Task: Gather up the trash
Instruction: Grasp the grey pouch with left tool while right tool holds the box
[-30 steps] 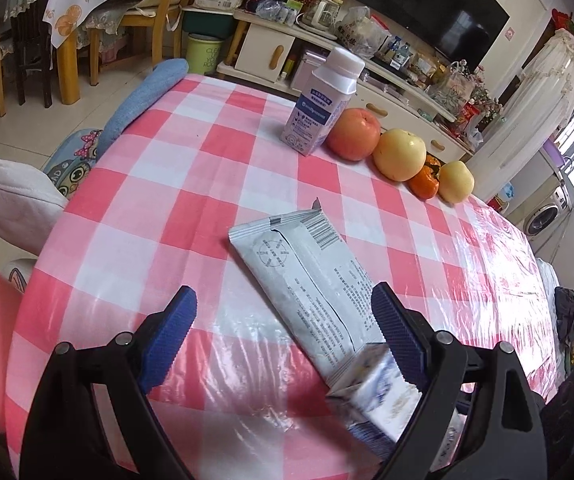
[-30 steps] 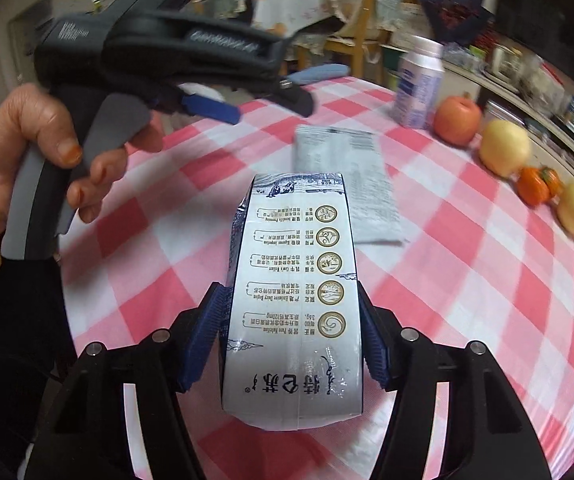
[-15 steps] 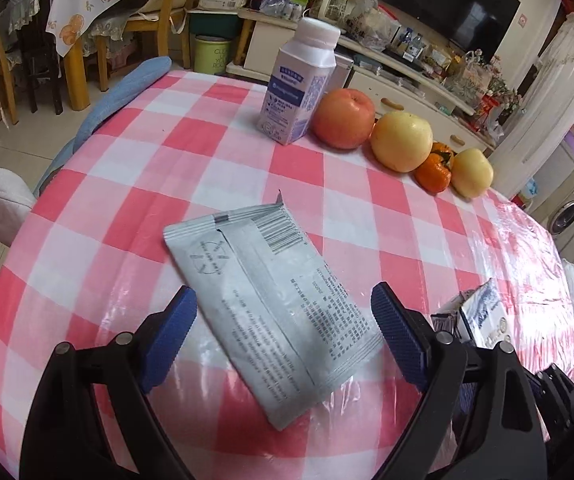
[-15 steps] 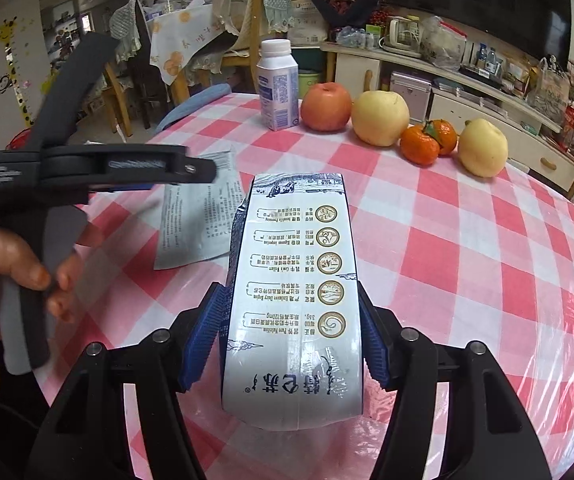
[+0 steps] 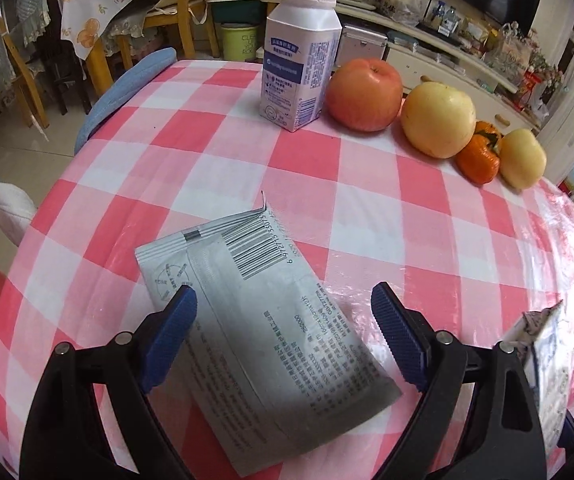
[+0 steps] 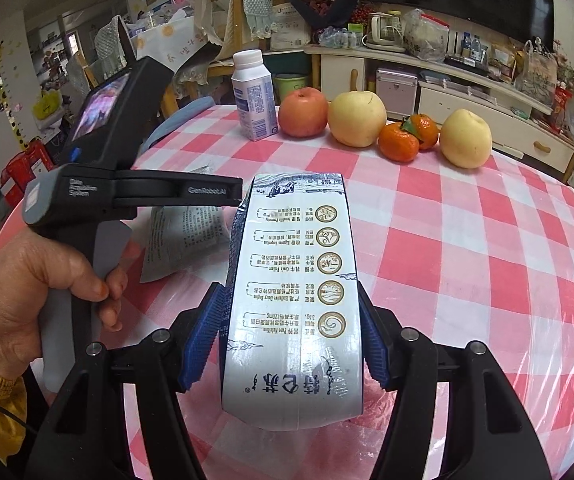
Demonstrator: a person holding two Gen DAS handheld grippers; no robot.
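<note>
Nearest in, the right gripper has its blue pads pinching a milk carton by its two long sides, lifted off the checked table. It looks light and likely empty, with walls that would buckle under a hard squeeze. Over on the left, the left gripper hangs with its fingers spread wide and nothing between the pads, straddling the grey foil sachet lying flat on the near part of the table. That sachet should be featherweight, floppy and slick on the plastic cover; a raised edge or the curled torn corner at its far end looks like the best place to bite. Farther back stand a capped milk bottle and a row of fruit. No bin shows on the table, and the sachet's near end runs out of frame
</note>
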